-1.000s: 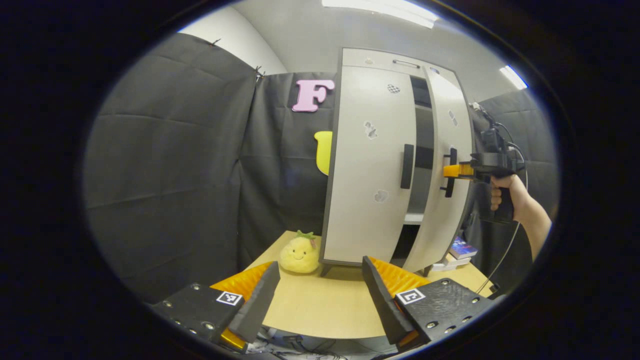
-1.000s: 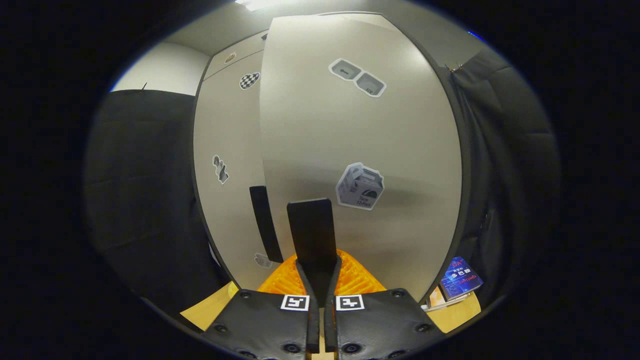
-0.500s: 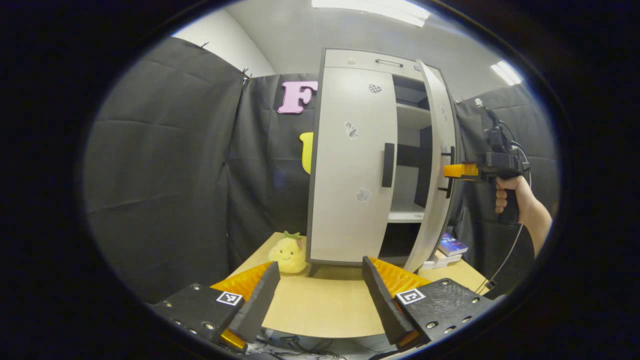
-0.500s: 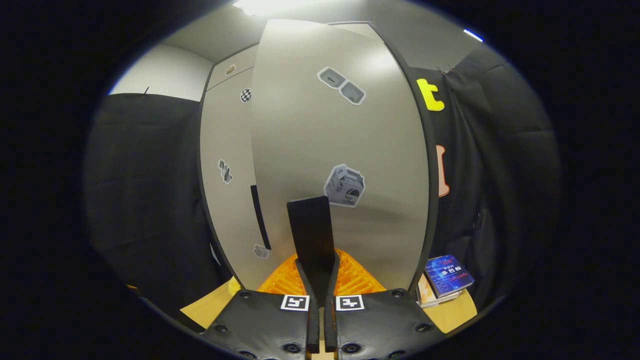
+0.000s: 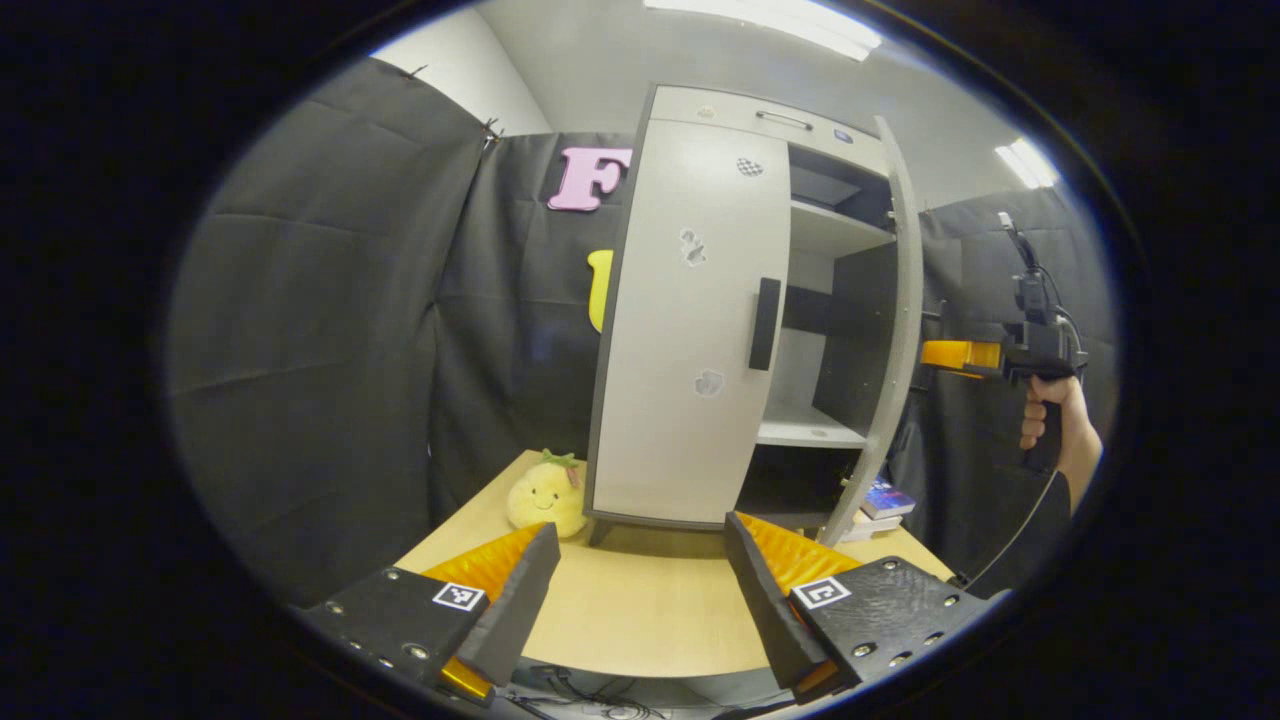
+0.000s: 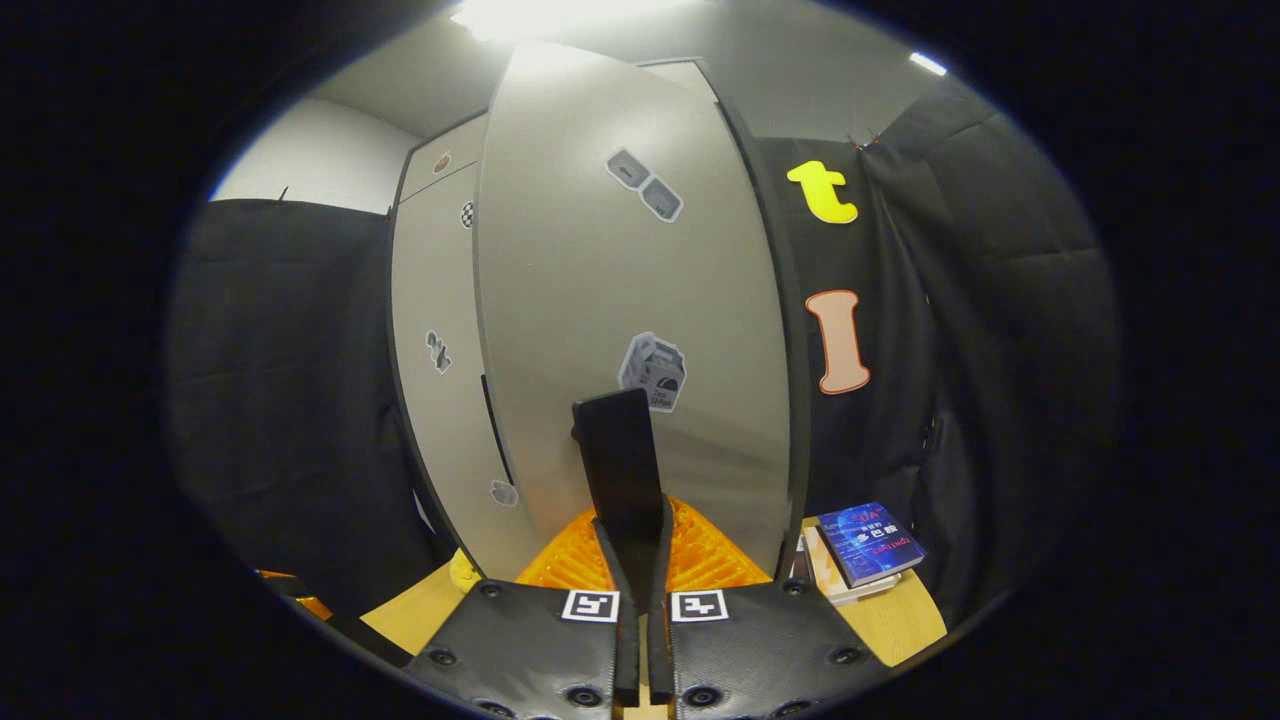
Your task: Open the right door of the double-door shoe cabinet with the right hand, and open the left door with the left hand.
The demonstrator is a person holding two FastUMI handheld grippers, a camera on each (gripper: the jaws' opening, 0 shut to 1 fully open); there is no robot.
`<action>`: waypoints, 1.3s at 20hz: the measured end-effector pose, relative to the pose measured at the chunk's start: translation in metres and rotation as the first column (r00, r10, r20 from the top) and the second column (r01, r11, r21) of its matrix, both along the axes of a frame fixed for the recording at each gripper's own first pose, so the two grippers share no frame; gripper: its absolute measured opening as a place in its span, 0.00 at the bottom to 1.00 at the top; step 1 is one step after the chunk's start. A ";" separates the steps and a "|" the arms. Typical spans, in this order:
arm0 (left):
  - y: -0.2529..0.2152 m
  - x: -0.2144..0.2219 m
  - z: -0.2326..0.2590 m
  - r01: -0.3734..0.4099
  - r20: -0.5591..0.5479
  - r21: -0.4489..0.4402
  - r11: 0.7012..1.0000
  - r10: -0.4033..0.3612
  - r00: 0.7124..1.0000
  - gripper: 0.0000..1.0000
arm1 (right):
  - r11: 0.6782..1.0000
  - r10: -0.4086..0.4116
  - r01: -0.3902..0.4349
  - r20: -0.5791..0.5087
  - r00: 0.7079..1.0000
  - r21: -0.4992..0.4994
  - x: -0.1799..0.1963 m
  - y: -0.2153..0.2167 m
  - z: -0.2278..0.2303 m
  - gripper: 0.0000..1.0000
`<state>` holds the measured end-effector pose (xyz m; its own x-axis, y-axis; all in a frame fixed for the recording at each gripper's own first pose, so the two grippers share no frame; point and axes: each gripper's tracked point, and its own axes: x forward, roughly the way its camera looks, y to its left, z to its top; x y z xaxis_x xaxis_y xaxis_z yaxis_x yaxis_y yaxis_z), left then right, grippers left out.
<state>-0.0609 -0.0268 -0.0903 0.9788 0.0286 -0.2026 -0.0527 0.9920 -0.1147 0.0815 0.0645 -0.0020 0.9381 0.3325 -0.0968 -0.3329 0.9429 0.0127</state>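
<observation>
The shoe cabinet (image 5: 690, 330) stands at the far edge of the table (image 5: 640, 610), its right door (image 5: 895, 330) swung well open on bare shelves and its left door (image 5: 690, 330) shut. The right gripper (image 6: 632, 520) is clamped on the right door's handle (image 6: 620, 470). So I judge the first half about done; the left gripper (image 5: 640, 590), gaping wide and holding nothing over the near edge, has yet to reach the left door's handle (image 5: 765, 323).

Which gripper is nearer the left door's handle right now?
Hard to call. The left gripper hangs open, back over the table; the right gripper is shut on the right door's handle, beside the left door's handle.
</observation>
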 end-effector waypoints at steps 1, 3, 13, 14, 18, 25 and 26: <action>-0.002 0.003 -0.002 0.006 -0.008 -0.008 1.000 -0.006 1.000 0.95 | 1.000 -0.007 0.007 -0.008 1.000 0.002 -0.001 -0.003 -0.001 0.05; -0.007 0.008 -0.007 0.015 -0.026 -0.019 1.000 -0.015 1.000 0.95 | 1.000 -0.023 0.023 -0.006 1.000 -0.001 -0.005 -0.015 0.000 0.05; -0.010 0.022 -0.022 0.037 -0.062 -0.023 0.999 -0.038 0.997 0.94 | 0.994 -0.084 0.087 -0.032 0.996 0.069 -0.014 -0.056 0.002 0.04; -0.010 0.023 -0.021 0.038 -0.062 -0.028 0.999 -0.040 0.997 0.94 | 0.992 -0.088 0.090 -0.031 0.996 0.083 -0.015 -0.059 0.003 0.04; -0.016 0.027 -0.018 0.062 -0.046 0.000 0.998 -0.062 0.997 0.95 | 0.988 -0.118 0.120 -0.030 0.993 0.101 -0.006 -0.087 0.006 0.08; -0.028 0.033 -0.019 0.114 -0.041 0.006 0.993 -0.114 0.993 0.94 | 0.966 -0.122 0.132 -0.057 0.991 0.224 0.003 -0.138 0.011 0.03; -0.028 0.033 -0.018 0.117 -0.041 0.013 0.993 -0.117 0.992 0.94 | 0.960 -0.095 0.107 -0.060 0.994 0.259 0.006 -0.135 0.012 0.04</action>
